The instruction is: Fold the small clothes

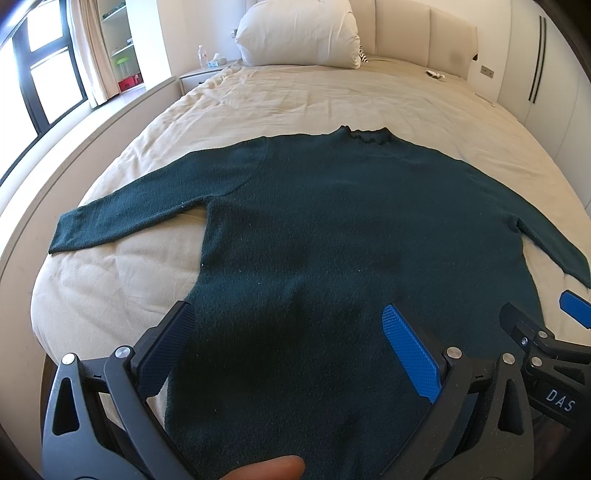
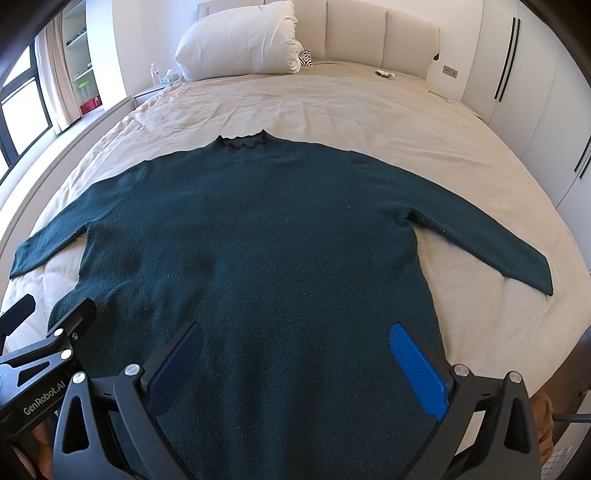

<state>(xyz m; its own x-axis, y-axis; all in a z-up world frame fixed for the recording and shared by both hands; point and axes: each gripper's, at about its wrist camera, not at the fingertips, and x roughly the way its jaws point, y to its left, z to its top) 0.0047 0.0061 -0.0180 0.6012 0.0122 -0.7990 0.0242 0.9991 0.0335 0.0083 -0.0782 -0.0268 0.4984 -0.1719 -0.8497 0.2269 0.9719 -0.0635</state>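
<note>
A dark green knitted sweater (image 1: 332, 229) lies flat across the near end of the cream quilted bed (image 1: 295, 99), sleeves spread toward both side edges, collar pointing to the white pillow (image 1: 299, 33) at the head. The left gripper (image 1: 288, 332) hovers wide open over the hem; the right gripper (image 2: 295, 350), beside it, gapes wide too.
</note>
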